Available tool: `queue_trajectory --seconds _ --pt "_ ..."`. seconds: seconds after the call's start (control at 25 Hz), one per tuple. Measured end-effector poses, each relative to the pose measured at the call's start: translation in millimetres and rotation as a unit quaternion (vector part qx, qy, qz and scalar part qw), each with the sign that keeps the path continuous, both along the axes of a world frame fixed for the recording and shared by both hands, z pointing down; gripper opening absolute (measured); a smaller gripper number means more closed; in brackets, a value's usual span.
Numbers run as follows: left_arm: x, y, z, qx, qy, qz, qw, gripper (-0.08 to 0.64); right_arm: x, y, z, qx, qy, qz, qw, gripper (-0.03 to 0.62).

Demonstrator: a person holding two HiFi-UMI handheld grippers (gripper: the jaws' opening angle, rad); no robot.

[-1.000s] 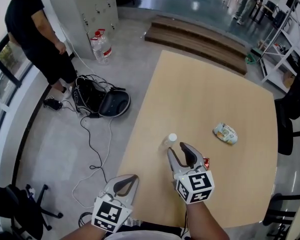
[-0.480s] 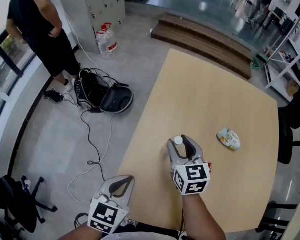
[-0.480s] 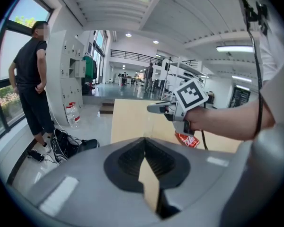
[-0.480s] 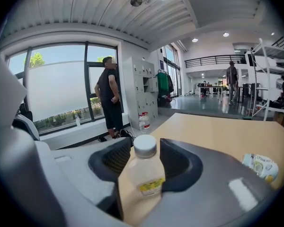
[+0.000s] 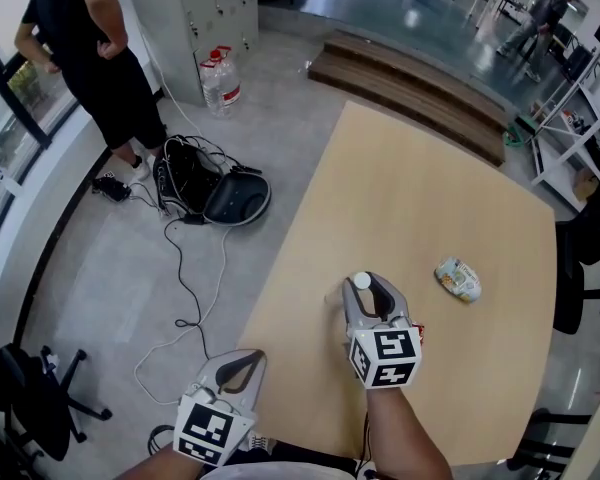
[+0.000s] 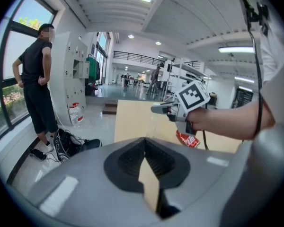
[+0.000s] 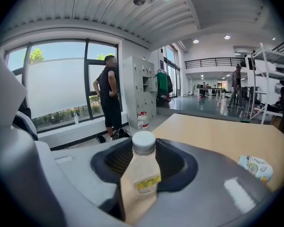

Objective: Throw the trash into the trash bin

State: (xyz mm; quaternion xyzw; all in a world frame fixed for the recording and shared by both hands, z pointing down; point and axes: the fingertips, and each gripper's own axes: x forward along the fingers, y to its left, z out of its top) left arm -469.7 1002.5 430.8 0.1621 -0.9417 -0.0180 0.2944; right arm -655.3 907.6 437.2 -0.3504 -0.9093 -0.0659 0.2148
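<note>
Wooden table (image 5: 430, 188) — right tool (image 5: 366, 290) closing on clear bottle (image 7: 142, 171).

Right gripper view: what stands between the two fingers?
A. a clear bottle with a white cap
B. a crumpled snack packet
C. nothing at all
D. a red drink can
A: the bottle, clear with a white cap, stands upright between the fingers of the right gripper, which are closing on it.
</note>
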Motion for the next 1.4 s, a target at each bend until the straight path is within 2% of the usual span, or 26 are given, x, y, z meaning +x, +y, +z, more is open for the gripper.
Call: queue_trajectory --seconds 0.28,0.52,0.96,1.2,1.4 --pt "6.2 -5.0 -13.8 0.004 -0.025 0.005 0.9997 0.008 17.5 -4.1 -17.3 -0.005 -0.005 -0.008 1.0 0.149" --pt "21.2 -14.7 -26.6 0.004 -0.05 0.019 0.9986 0.008 51.3 -15.3 -42.2 -0.016 -0.015 -0.013 1.0 0.149" --pt "77.7 -24.4 -53.9 0.012 -0.09 0.047 0.9948 0.008 157.2 -32.3 -84.5 -0.037 -0.027 -0.021 0.999 0.149" --pt "126.4 -42.8 -92.9 0.027 -0.136 0.088 0.9865 0.008 231.7 -44.0 -110.3 -0.043 -0.042 -0.02 0.998 0.149" --pt "155.4 -62.8 -99.7 0.024 -0.148 0.12 0.9815 0.008 281.7 -62.2 -121.1 -0.051 -0.051 -0.006 0.997 0.149"
